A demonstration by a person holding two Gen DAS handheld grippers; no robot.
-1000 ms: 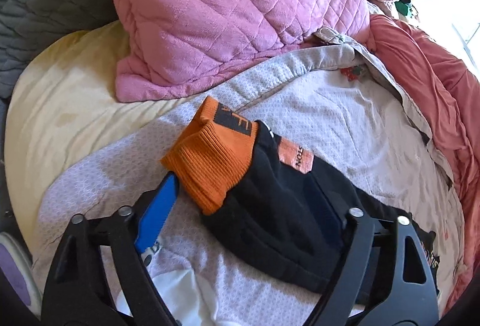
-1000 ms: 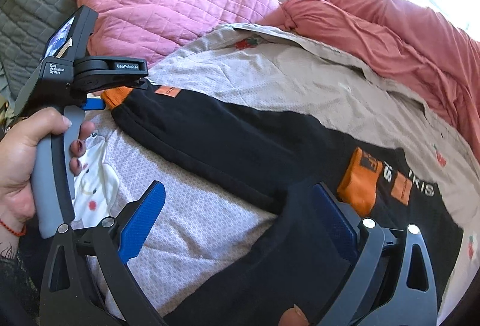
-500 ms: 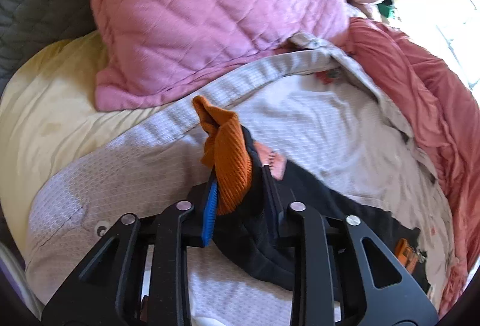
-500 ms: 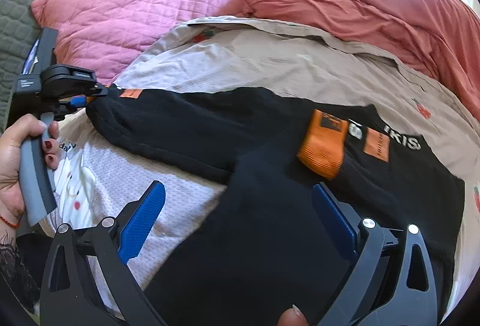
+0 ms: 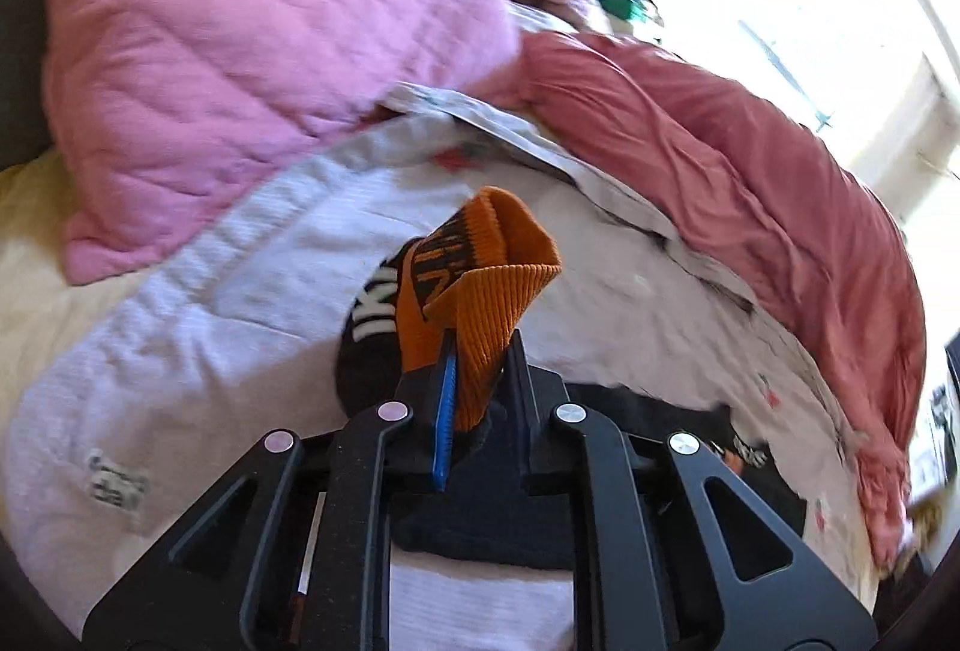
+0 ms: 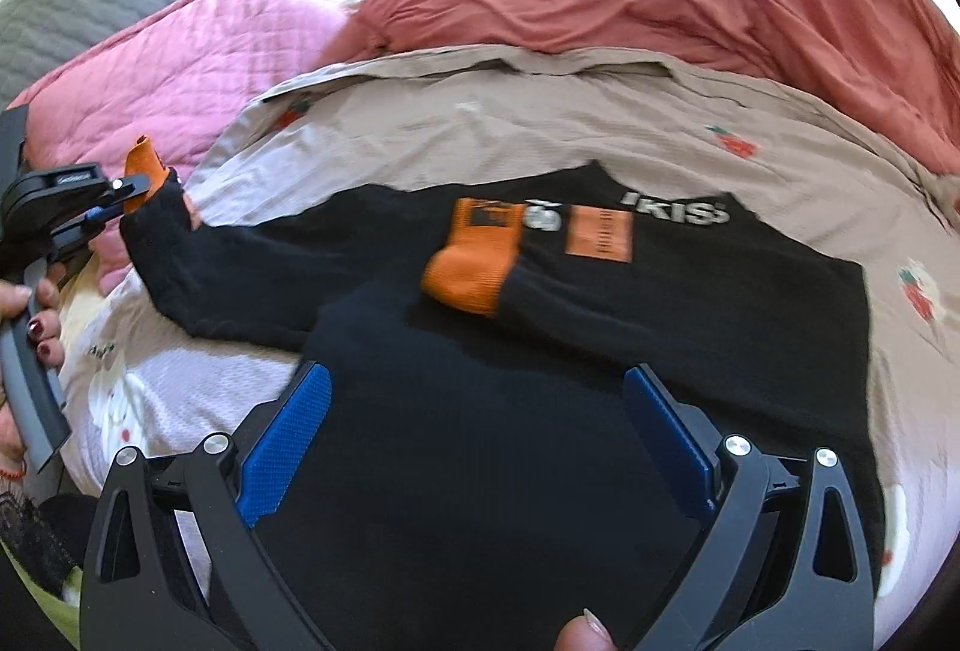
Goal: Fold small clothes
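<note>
I am hovering my right tongs (image 6: 474, 435) spread wide and empty over the black top (image 6: 540, 351) at lower centre, while my left tongs (image 5: 477, 369), having just closed, are pinching only its orange cuff (image 5: 486, 291), which may slip out.

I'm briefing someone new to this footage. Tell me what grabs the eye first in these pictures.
The orange ribbed cuff stands out first, pinched in the left gripper, whose fingers have just closed on it, lifting that sleeve off the bed. Next is the black sweater spread across the beige strawberry-print sheet, its other orange cuff folded onto the chest. The right gripper hangs open over the sweater's near part.
</note>
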